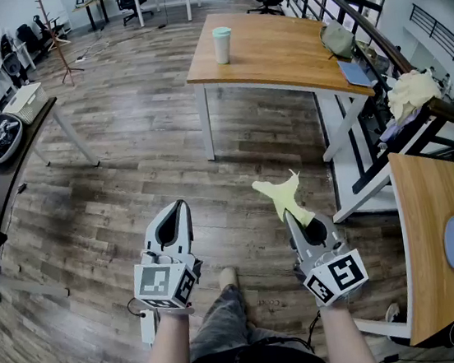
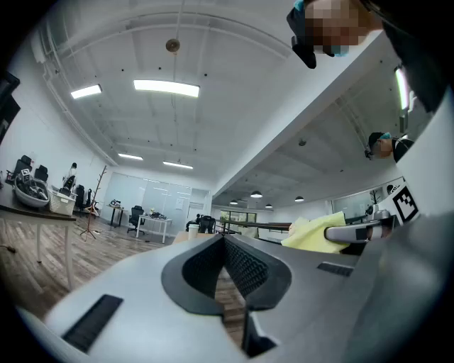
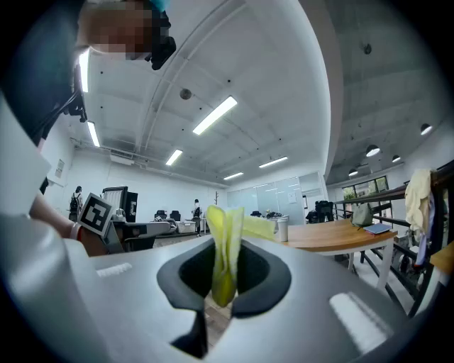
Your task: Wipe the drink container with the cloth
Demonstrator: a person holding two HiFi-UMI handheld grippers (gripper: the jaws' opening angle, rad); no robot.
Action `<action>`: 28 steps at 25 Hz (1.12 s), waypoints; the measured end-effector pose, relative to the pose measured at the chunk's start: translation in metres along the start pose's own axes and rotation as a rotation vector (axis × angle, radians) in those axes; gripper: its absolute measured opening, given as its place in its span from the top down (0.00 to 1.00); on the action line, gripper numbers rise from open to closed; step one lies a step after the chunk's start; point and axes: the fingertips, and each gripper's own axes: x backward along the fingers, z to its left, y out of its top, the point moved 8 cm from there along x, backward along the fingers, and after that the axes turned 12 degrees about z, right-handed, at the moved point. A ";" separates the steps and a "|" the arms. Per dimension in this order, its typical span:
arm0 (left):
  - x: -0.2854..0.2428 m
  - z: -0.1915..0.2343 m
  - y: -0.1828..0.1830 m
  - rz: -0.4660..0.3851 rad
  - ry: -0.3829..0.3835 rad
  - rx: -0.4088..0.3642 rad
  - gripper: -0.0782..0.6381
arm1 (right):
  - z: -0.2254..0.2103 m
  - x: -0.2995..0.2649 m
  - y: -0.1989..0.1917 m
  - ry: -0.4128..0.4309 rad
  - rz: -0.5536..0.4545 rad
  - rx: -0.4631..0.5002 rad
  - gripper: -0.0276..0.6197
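Cloth is clamped in the right gripper, that's the main thing here. It's a yellow rag, bunched into a narrow strip between the two pads. The loose end sticks out past the tips and flops forward over the plank floor. The right gripper view has it bang in the middle of the jaws, with the pads pressing on it from both sides.

Left gripper is closed all the way with nothing in it. In its own view the ribbed pads meet at the tips, and all you see through the little gap lower down is floor.

Drink container is a pale cup with a greenish lid. It stands upright on the wooden table, near that table's left edge in the head view. It's well apart from both grippers, way out ahead of them, and nothing is touching it. In the right gripper view it shows just to the right of the cloth. In the left gripper view it's a tiny thing far off, a bit left of the closed tips.

Both grippers sit side by side, pointing level towards the table. A grey bag and a flat blue thing lie at the table's other end, away from the cup.
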 end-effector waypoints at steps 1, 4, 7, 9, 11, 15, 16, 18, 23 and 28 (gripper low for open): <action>-0.011 0.003 0.001 0.010 -0.006 -0.005 0.90 | -0.007 -0.008 0.001 -0.005 0.000 -0.007 0.92; -0.041 0.012 0.006 0.029 -0.018 -0.008 0.90 | -0.025 -0.031 0.004 -0.011 0.004 -0.025 0.92; -0.068 0.024 0.014 0.034 -0.028 -0.013 0.90 | -0.041 -0.054 0.007 -0.015 0.014 -0.032 0.92; -0.087 0.031 0.020 0.042 -0.036 -0.018 0.90 | -0.051 -0.068 0.010 -0.024 0.019 -0.037 0.92; -0.105 0.037 0.024 0.046 -0.045 -0.018 0.90 | -0.061 -0.083 0.014 -0.028 0.026 -0.036 0.92; -0.145 0.053 0.033 0.050 -0.061 -0.014 0.90 | -0.081 -0.111 0.023 -0.044 0.029 -0.035 0.92; -0.154 0.059 0.035 0.046 -0.066 -0.012 0.90 | -0.087 -0.118 0.026 -0.051 0.027 -0.036 0.92; -0.172 0.071 0.037 0.036 -0.076 -0.007 0.90 | -0.097 -0.133 0.028 -0.067 0.024 -0.042 0.92; -0.200 0.105 0.038 0.027 -0.080 -0.017 0.90 | -0.117 -0.168 0.027 -0.089 0.007 -0.069 0.92; -0.210 0.127 0.038 0.034 -0.057 0.011 0.90 | -0.126 -0.191 0.027 -0.082 0.004 -0.095 0.92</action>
